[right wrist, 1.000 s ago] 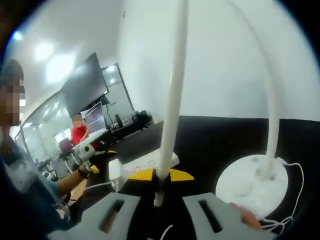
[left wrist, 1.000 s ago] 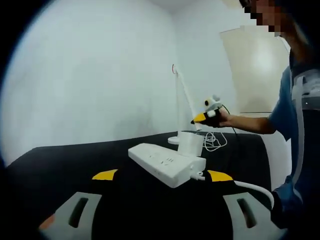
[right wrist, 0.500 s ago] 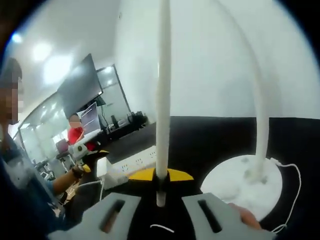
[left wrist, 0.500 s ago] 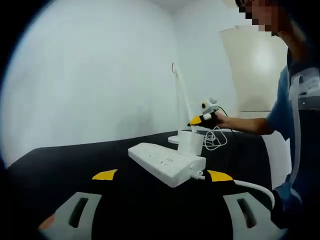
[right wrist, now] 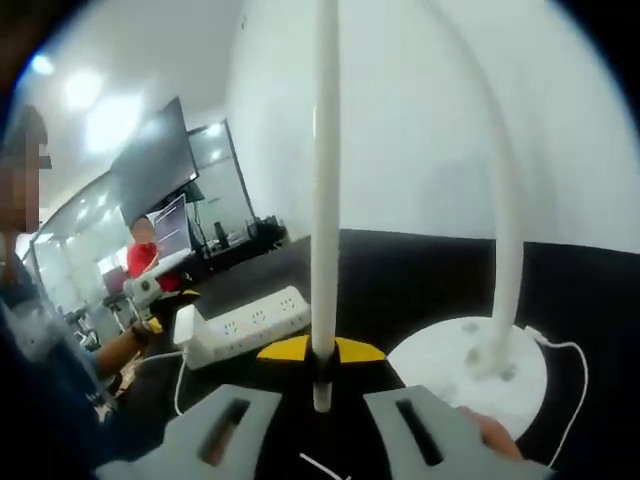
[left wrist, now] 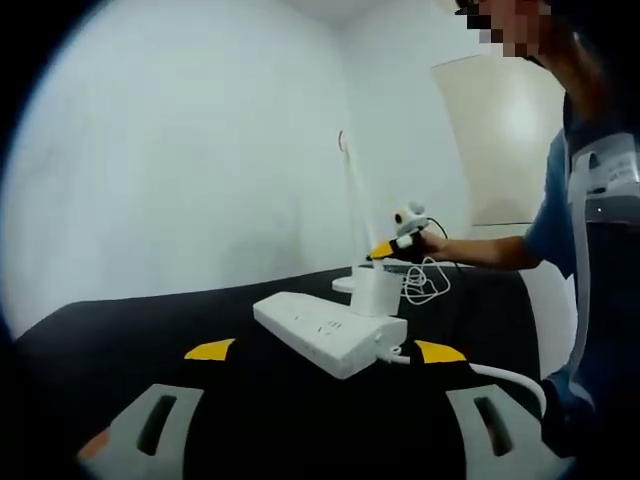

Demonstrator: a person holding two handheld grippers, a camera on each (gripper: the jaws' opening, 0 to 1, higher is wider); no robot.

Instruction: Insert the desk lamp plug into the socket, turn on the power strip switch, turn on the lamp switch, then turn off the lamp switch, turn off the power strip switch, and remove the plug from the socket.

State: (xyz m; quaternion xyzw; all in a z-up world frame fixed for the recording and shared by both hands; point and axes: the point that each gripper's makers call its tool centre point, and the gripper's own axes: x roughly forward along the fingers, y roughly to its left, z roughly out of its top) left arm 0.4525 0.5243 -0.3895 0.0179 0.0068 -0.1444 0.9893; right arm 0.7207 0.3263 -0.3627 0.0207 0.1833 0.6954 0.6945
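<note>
Power strip (left wrist: 330,334) lies white at the centre of the left gripper view, on the black table (left wrist: 150,310), with a white plug block (left wrist: 377,290) standing in its far end and a white cord (left wrist: 505,375) leaving its near end toward the lower right. The left hand-held gripper (left wrist: 325,352) rises from the bottom edge with its yellow-tipped jaws spread wide and nothing between them, short of the strip. Right of centre in that view, the right hand-held gripper (left wrist: 388,250) reaches in from a person's hand (left wrist: 432,243), close to the thin white lamp arm (left wrist: 352,200); a loose coil of lamp cable (left wrist: 425,285) lies just below it.

In the right gripper view, the lamp's slim bar (right wrist: 324,200) runs down the middle of the frame and ends between the jaws of the right hand-held gripper (right wrist: 322,352); whether the jaws press on it I cannot tell. The round white lamp base (right wrist: 465,375) sits at lower right with its curved stem (right wrist: 505,220) rising from it. The power strip (right wrist: 245,325) lies at left of centre.
</note>
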